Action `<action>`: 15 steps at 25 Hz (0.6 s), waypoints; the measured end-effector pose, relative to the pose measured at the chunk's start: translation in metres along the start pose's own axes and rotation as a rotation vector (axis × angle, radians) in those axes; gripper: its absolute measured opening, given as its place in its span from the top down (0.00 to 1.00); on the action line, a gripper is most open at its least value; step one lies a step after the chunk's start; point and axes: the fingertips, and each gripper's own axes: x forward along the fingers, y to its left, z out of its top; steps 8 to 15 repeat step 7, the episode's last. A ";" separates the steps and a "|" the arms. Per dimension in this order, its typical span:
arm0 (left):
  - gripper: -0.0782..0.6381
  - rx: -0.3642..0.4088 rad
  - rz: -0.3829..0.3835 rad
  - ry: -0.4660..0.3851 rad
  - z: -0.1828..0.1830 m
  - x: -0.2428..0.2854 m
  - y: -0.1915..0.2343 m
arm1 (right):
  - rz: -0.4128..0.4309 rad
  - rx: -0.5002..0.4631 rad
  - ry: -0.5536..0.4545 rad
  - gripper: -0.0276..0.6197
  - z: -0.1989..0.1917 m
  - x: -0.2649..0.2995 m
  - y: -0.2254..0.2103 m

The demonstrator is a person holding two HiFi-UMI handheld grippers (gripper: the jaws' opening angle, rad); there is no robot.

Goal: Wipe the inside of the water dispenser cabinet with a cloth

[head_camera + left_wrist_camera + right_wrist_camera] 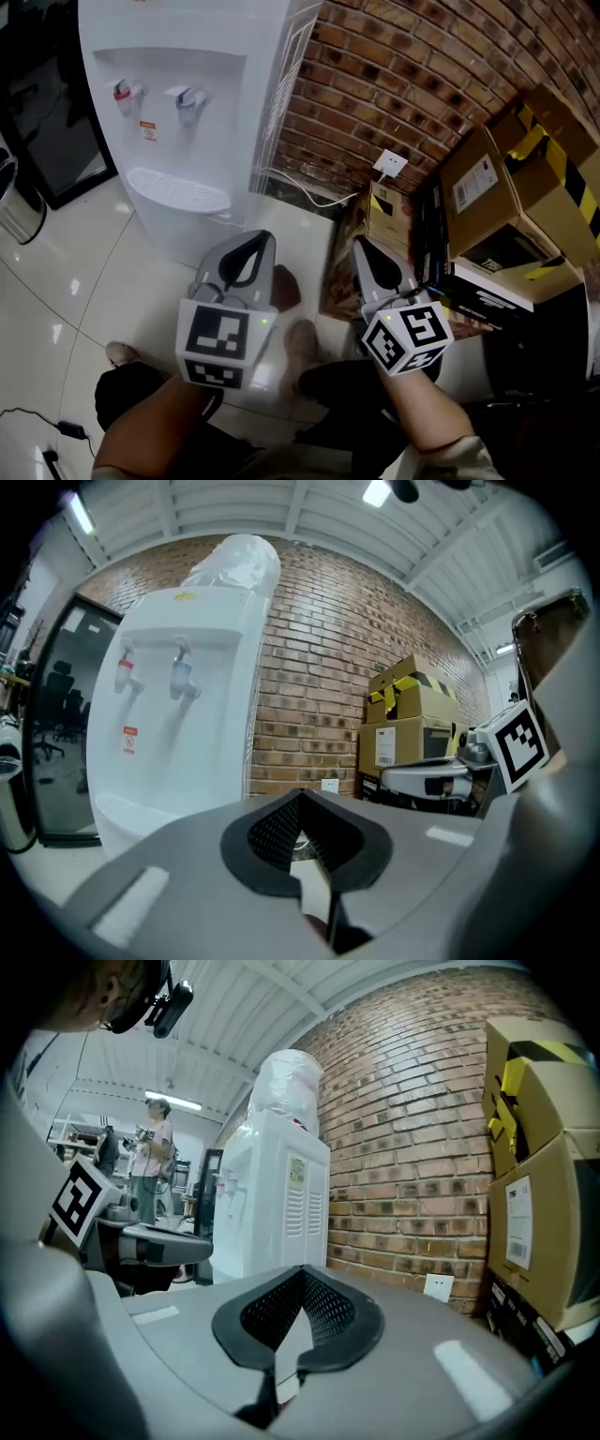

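Task looks not yet begun; water dispenser (pixel 178 112) at 11 o'clock, apart from both grippers; its lower cabinet hidden from view; no cloth visible anywhere; left gripper (pixel 251 246) and right gripper (pixel 367 251) both closed tight, empty; remaining: get cloth, open cabinet, wipe inside.

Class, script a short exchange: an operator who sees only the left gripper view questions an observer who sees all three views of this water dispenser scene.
Operator: Is the right gripper holding anything?
Observer: No. Its own view shows the right gripper shut, with nothing in it.
Operator: Is anyone else in the room?
Observer: Yes. The right gripper view shows a person standing in the background, left of the water dispenser.
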 end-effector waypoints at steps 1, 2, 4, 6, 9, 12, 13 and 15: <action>0.89 0.007 0.008 -0.002 -0.001 -0.002 0.001 | 0.003 0.000 -0.006 0.94 0.001 -0.001 0.001; 0.89 0.015 0.016 0.001 -0.002 -0.002 0.002 | 0.006 -0.001 -0.011 0.94 0.002 -0.002 0.001; 0.89 0.022 0.020 0.012 -0.006 0.000 0.005 | 0.008 -0.003 -0.017 0.94 0.003 -0.004 0.002; 0.89 0.024 0.019 0.019 -0.009 0.001 0.006 | 0.007 -0.005 -0.018 0.94 0.002 -0.006 0.000; 0.89 0.026 0.018 0.023 -0.010 0.001 0.006 | 0.007 -0.006 -0.018 0.94 0.002 -0.007 -0.001; 0.89 0.026 0.018 0.023 -0.010 0.001 0.006 | 0.007 -0.006 -0.018 0.94 0.002 -0.007 -0.001; 0.89 0.026 0.018 0.023 -0.010 0.001 0.006 | 0.007 -0.006 -0.018 0.94 0.002 -0.007 -0.001; 0.89 0.026 0.018 0.023 -0.010 0.001 0.006 | 0.007 -0.006 -0.018 0.94 0.002 -0.007 -0.001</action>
